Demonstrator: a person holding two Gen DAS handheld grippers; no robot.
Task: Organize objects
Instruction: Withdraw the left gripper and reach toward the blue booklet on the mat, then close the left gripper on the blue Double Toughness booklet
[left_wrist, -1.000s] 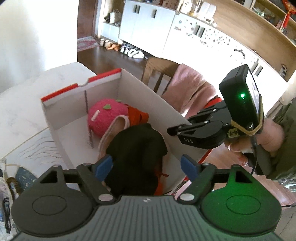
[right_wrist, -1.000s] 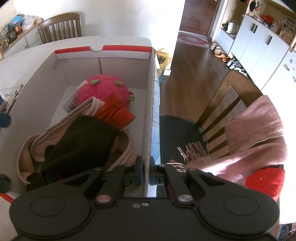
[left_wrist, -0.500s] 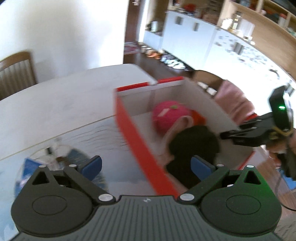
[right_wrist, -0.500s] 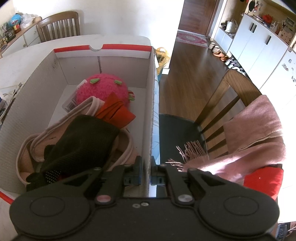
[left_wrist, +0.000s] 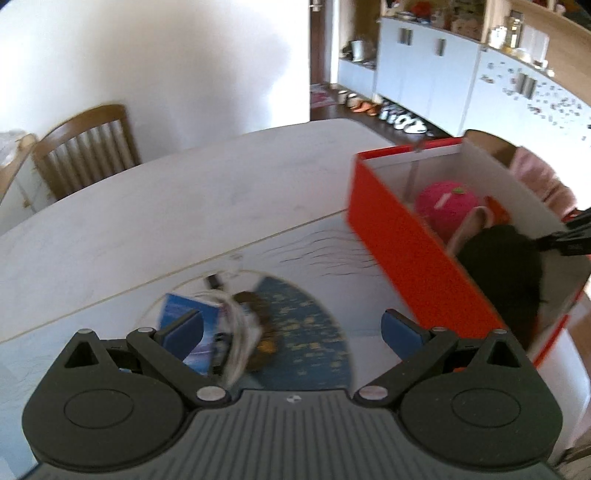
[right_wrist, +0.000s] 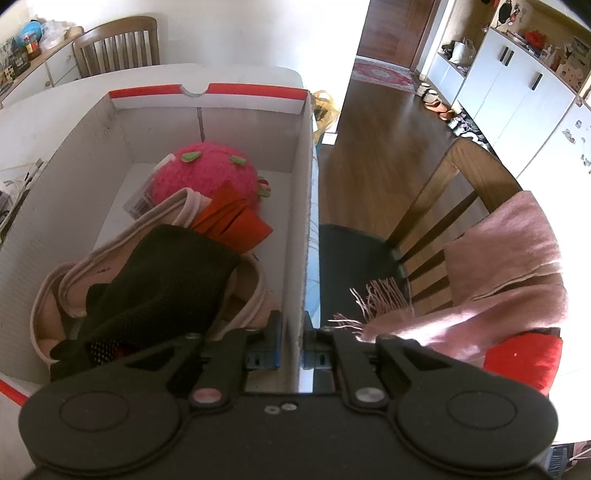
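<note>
White cabinets (right_wrist: 517, 74), wooden floor (right_wrist: 376, 147), slatted chair (left_wrist: 85, 147).

Ahead of my right gripper (right_wrist: 290, 349) I see the box (right_wrist: 301, 206), white inside with a red rim (its outer wall is solid red). In it lie a hot-pink plush (right_wrist: 207, 177) with green specks, an orange-red cloth (right_wrist: 236, 221), beige slippers (right_wrist: 155, 218) and a black mesh fabric (right_wrist: 159, 280). To its right, a pale pink fringed scarf (right_wrist: 506, 266).
</note>
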